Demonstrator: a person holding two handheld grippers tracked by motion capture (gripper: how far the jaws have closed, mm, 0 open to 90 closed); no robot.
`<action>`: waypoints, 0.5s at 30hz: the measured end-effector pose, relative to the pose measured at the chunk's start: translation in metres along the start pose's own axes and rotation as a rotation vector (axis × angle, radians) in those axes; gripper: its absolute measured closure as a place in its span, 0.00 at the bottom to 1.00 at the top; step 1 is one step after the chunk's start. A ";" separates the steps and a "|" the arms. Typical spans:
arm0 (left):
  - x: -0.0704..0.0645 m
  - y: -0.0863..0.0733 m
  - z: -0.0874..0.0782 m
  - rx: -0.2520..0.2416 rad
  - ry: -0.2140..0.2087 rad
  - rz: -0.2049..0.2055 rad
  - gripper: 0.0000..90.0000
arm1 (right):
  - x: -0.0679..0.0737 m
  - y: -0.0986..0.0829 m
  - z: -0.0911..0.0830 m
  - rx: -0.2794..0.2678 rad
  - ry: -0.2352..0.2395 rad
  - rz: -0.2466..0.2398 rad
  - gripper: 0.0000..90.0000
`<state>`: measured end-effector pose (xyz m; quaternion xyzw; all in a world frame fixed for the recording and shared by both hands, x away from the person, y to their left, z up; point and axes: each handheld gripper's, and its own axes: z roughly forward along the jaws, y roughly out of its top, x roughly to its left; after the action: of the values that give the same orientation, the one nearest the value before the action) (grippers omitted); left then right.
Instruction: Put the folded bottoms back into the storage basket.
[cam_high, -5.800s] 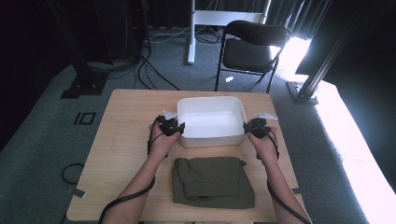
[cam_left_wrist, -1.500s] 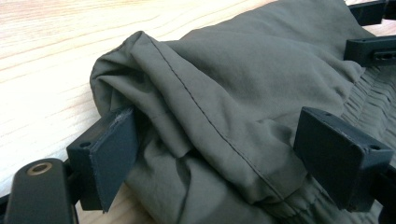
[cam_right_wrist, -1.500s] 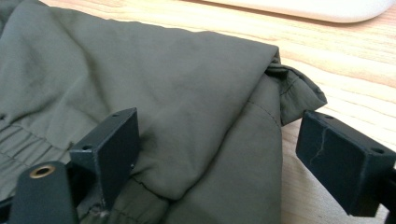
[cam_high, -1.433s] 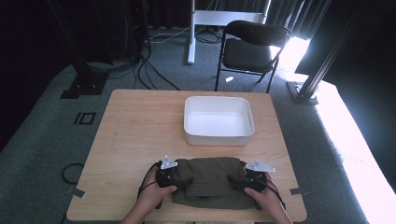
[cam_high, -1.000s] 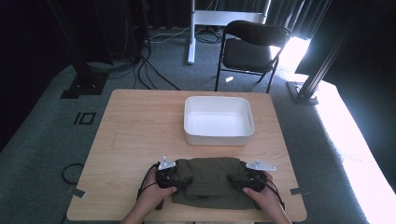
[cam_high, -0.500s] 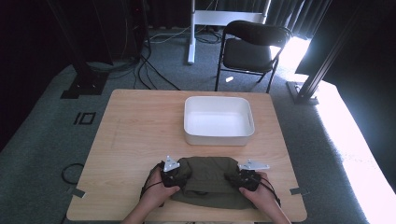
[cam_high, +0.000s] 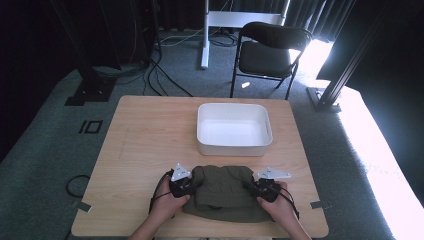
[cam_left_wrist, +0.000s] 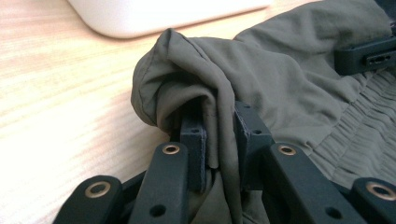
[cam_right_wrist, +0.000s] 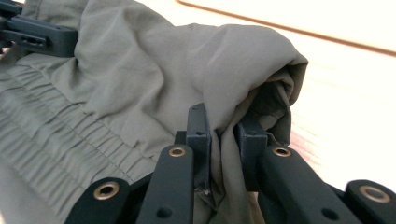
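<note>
Pinching the folded olive garment (cam_high: 223, 192) from both ends, the person has each tool closed on a bunched edge of cloth. The left gripper (cam_left_wrist: 219, 140) has its jaws drawn narrow around a thick fold that stands up between them, with the fabric spilling over the tips and away to that gripper's right. The right gripper (cam_right_wrist: 226, 135) is clamped the same way on the opposite edge, a rolled hem puffing out just beyond its jaws. In the high view the left gripper (cam_high: 181, 184) and the right gripper (cam_high: 265, 187) sit at the two sides of the garment, which lies on the wooden table (cam_high: 145, 140) between them, at the person's edge. Gripping several layers at once likely keeps the fold from opening when the bundle rises, and taking both ends should keep it level. Ahead of both grippers, well apart from the cloth, stands the white tub (cam_high: 234, 129), which appears empty; its rim (cam_left_wrist: 159, 21) shows just past the left gripper's fold. Judging by this layout, the cloth is probably headed for that tub, though the garment has not clearly left the table.
</note>
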<state>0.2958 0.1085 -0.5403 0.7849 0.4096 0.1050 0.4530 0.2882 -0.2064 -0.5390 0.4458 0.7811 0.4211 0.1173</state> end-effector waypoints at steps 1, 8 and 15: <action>0.000 0.001 -0.002 -0.010 -0.004 -0.005 0.87 | 0.000 0.002 -0.002 -0.010 0.009 0.009 0.88; -0.001 0.017 -0.014 -0.052 -0.022 -0.008 0.88 | -0.002 0.017 -0.018 -0.064 0.031 0.028 0.89; -0.004 0.041 -0.028 -0.100 -0.027 0.012 0.89 | -0.003 0.036 -0.035 -0.118 0.055 0.031 0.89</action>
<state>0.3010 0.1126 -0.4915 0.7650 0.3931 0.1174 0.4964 0.2914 -0.2191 -0.4903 0.4382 0.7508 0.4804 0.1156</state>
